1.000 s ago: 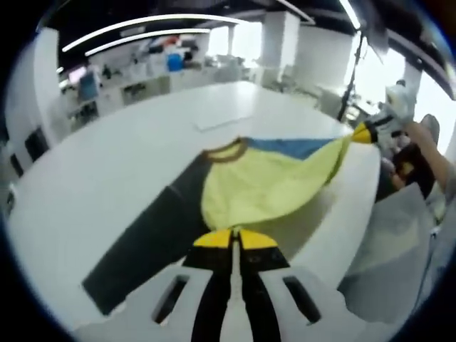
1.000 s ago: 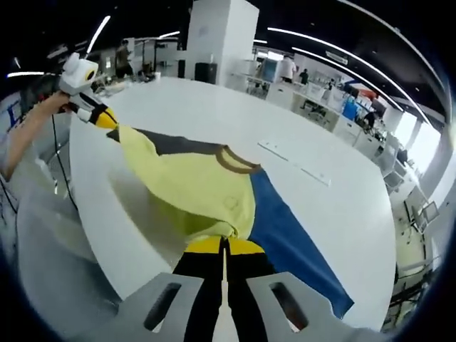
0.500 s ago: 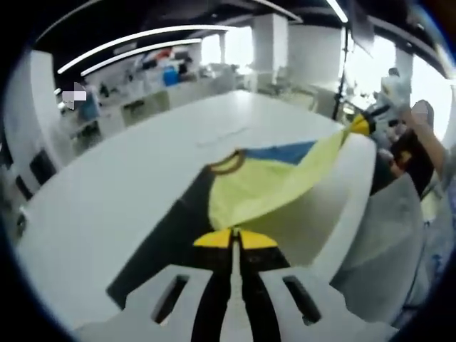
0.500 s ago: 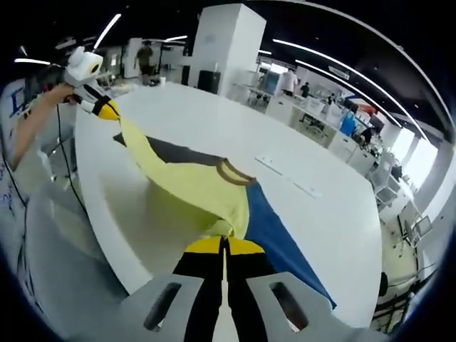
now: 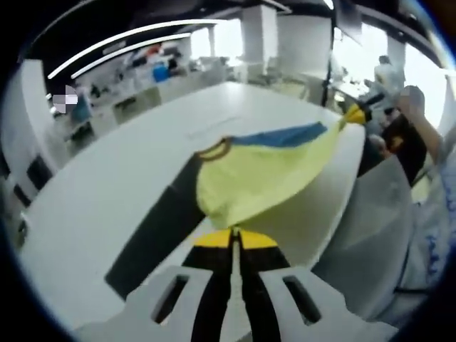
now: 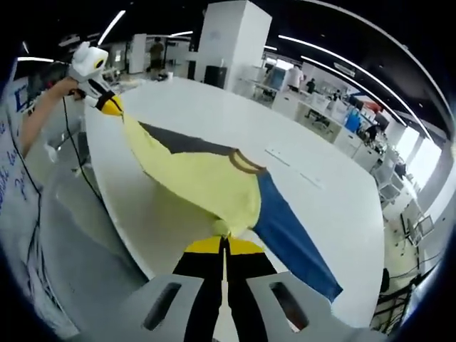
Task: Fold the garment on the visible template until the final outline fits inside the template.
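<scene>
The garment is a long-sleeved top with a pale yellow body, a brown ribbed collar, one dark charcoal sleeve and one blue sleeve. Its yellow body is lifted off the white table and stretched taut between the two claws, while both sleeves and the collar lie flat on the tabletop. In the left gripper view the left claw has its yellow-tipped jaws pressed together on one corner of the yellow hem, and the cloth fans away from it toward the right claw, which pinches the opposite corner near the table's edge. In the right gripper view the right claw is likewise closed on a bunched bit of yellow fabric, and the left claw, held by a hand, grips the far corner beyond the table's rim. The charcoal sleeve runs out along the table on one side of the body, the blue sleeve on the other. No writing or label on the garment can be read.
</scene>
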